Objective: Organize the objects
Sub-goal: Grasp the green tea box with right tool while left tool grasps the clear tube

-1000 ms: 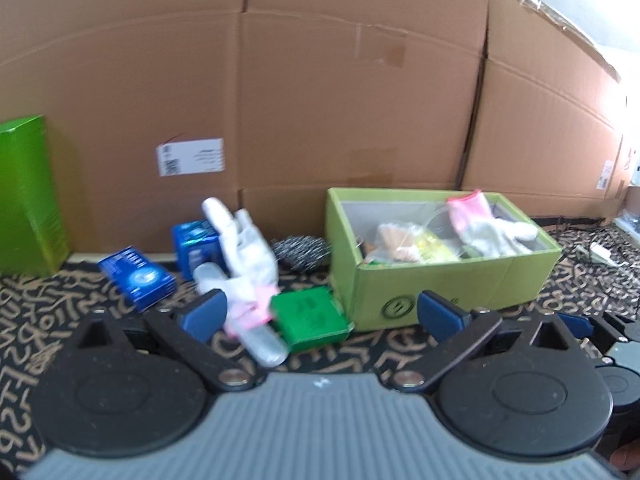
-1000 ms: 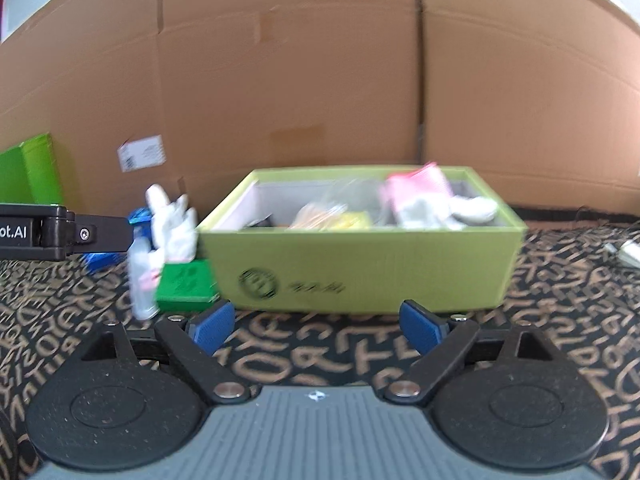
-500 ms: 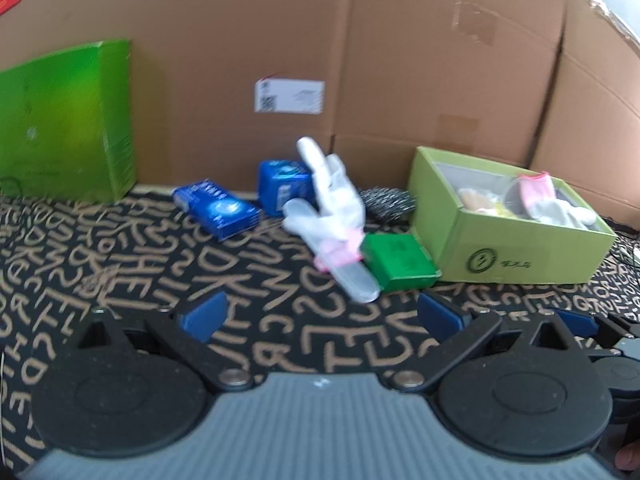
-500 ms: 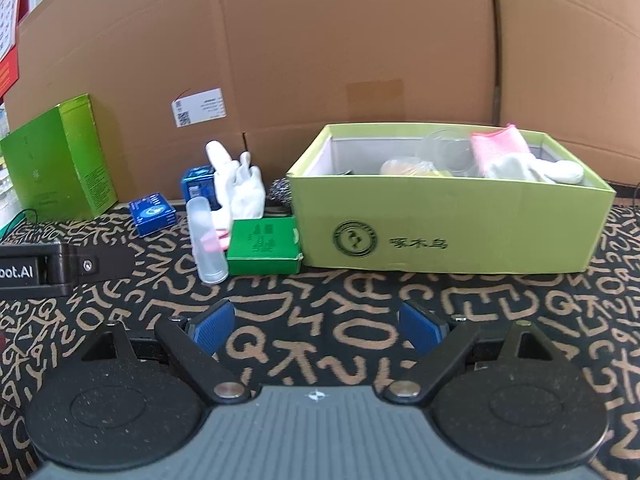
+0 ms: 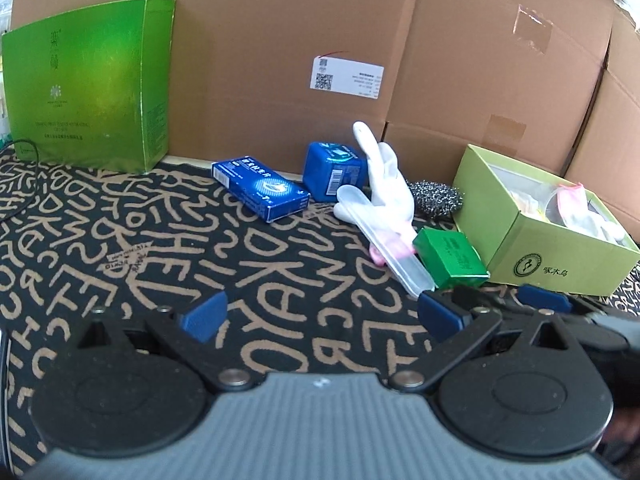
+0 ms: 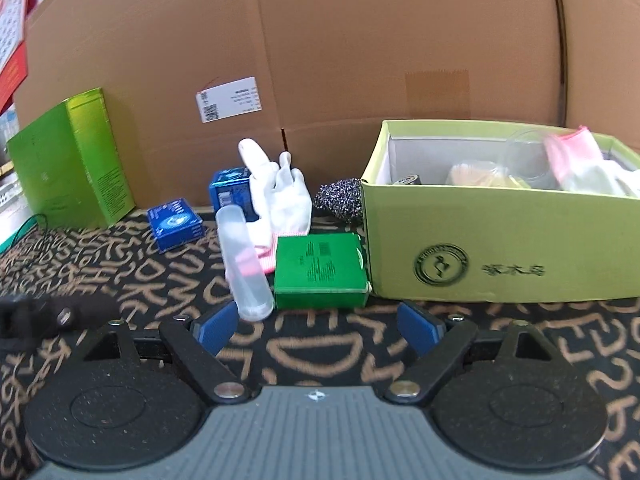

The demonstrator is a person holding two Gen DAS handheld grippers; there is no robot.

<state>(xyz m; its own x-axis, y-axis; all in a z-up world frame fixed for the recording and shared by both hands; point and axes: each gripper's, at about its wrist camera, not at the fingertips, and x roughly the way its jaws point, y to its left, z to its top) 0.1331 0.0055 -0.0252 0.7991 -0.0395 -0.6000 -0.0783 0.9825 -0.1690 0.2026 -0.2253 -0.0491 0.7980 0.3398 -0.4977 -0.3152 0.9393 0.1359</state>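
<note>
The open lime-green box (image 6: 500,248) sits at about 3 o'clock on the patterned desk (image 5: 120,240), its right end cut off in both views; its contents are crowded and partly hidden behind the near wall: a white glove with a pink cuff (image 6: 580,164), a clear plastic cup (image 6: 528,152), a yellowish bag (image 6: 480,174) and what looks like a roll of tape (image 6: 406,180). A steel scourer (image 6: 340,200) is half hidden behind the box corner. Loose on the desk at 12 o'clock lie one white glove (image 6: 280,196), one clear tube (image 6: 244,260) resting across its pink cuff, one small green box (image 6: 320,270) touching the lime box, and two blue packets (image 5: 260,190) (image 5: 334,172). One tall green carton (image 5: 88,92) stands at 10 o'clock. The left gripper (image 5: 320,318) is spread wide with nothing between its jaws; the right gripper (image 6: 318,326) is wide too, its jaws closing slightly, with nothing between them, its left finger close to the tube's end.
</note>
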